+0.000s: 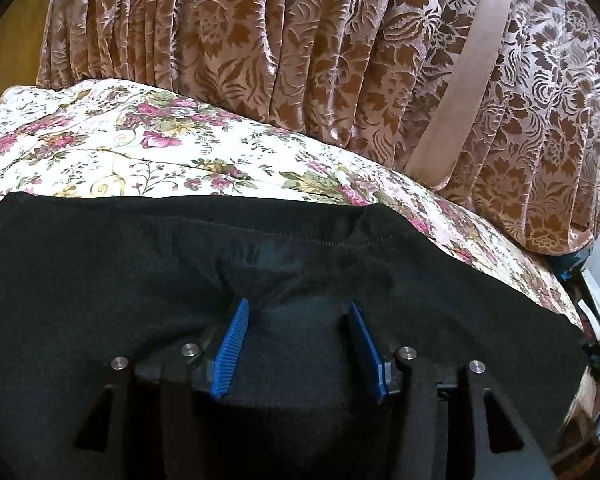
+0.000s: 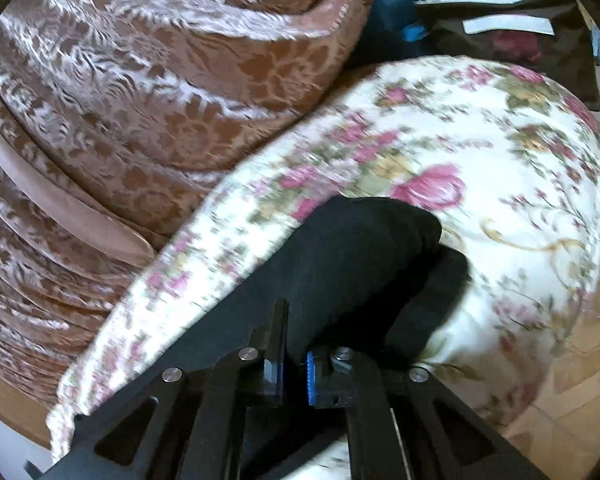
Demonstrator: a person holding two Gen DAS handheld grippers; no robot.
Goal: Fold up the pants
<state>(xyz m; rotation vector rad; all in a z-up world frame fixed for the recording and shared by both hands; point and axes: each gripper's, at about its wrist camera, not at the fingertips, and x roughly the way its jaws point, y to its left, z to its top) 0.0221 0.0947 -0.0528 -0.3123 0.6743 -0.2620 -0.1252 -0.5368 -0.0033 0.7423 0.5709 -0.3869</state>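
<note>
Black pants (image 1: 180, 264) lie spread on a floral bedspread (image 1: 100, 140). In the left wrist view my left gripper (image 1: 298, 312) is open, its blue pads (image 1: 232, 352) set apart, resting on the black cloth just behind a stitched hem. The cloth bunches between the pads. In the right wrist view my right gripper (image 2: 296, 320) is shut on a bunched end of the black pants (image 2: 360, 260), lifted over the bedspread (image 2: 480, 140). The view is blurred by motion.
A brown and pink patterned curtain (image 1: 340, 40) hangs behind the bed, with a pale tie-back band (image 1: 468, 68). It also shows in the right wrist view (image 2: 140, 80). Dark bags (image 2: 520, 32) lie beyond the bed. A wooden floor (image 2: 572, 380) is at the lower right.
</note>
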